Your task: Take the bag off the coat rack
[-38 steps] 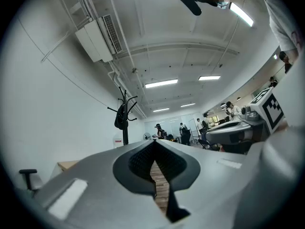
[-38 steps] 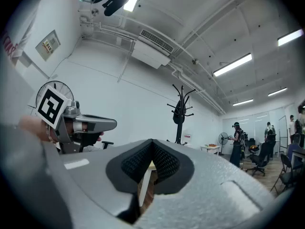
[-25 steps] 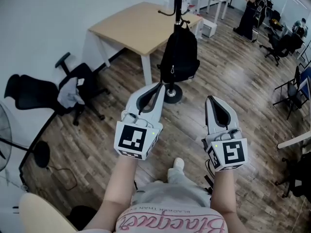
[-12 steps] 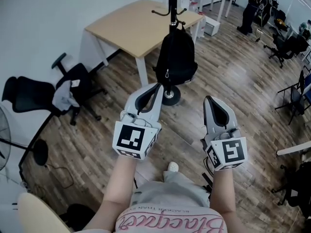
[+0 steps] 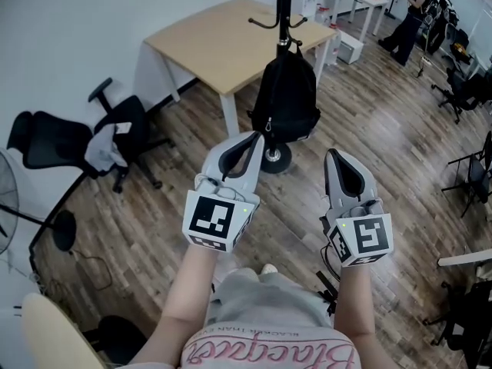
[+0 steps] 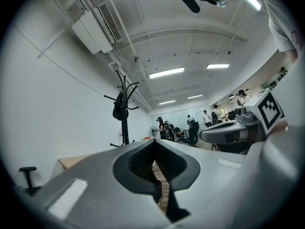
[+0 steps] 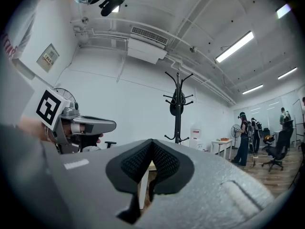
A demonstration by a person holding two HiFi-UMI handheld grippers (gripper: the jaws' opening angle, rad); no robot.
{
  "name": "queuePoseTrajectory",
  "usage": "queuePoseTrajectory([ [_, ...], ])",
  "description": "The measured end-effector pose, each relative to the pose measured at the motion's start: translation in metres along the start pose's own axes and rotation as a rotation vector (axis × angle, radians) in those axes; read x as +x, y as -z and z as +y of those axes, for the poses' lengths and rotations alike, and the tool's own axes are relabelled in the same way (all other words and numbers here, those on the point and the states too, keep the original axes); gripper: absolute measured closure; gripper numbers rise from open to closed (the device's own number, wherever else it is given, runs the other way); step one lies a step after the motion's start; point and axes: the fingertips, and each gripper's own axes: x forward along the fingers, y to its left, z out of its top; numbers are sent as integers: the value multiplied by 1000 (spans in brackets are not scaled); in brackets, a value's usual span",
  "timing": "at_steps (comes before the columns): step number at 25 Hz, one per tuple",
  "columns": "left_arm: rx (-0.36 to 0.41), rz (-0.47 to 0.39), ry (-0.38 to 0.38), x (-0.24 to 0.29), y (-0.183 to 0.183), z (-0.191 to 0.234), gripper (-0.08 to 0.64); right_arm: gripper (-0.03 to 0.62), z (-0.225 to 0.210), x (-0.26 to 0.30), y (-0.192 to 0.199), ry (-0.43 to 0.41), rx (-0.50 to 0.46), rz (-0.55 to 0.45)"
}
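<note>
A black backpack [image 5: 286, 98] hangs from a hook of the black coat rack [image 5: 283, 6], whose round base [image 5: 276, 158] stands on the wood floor. In the left gripper view the backpack [image 6: 117, 111] shows small on the rack [image 6: 125, 113], far ahead; in the right gripper view the bag [image 7: 177, 106] also hangs on the rack [image 7: 177, 109]. My left gripper [image 5: 256, 135] is shut and empty, its tip just short of the bag's lower left. My right gripper [image 5: 333, 155] is shut and empty, to the right of the base. In each gripper view the jaws meet: left gripper [image 6: 154, 143], right gripper [image 7: 152, 141].
A light wooden table [image 5: 223, 43] stands behind the rack. Black office chairs [image 5: 92, 133] and a fan [image 5: 11, 214] are at the left by the wall. More chairs and a person [image 5: 415, 14] are at the far right. Wood floor lies between me and the rack.
The view has shifted slightly: the rack and bag sit a little further right and lower in the head view. Both grippers keep their pose and stay shut.
</note>
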Motion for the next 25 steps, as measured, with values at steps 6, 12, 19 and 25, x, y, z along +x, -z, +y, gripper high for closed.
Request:
queuePoseTrajectory([
  [6,-11,17,-12,14,10,15,543,591,-3,23,10,-15,-1,26],
  [12,-31,21,-5,50,22,32,543,589,-25,52,21,6,-7,47],
  [19,-40,28,14,106,40,63,543,589,-59,104,33,24,29,46],
  [25,-67,25,9,152,52,105,543,589,-81,158,39,50,10,64],
])
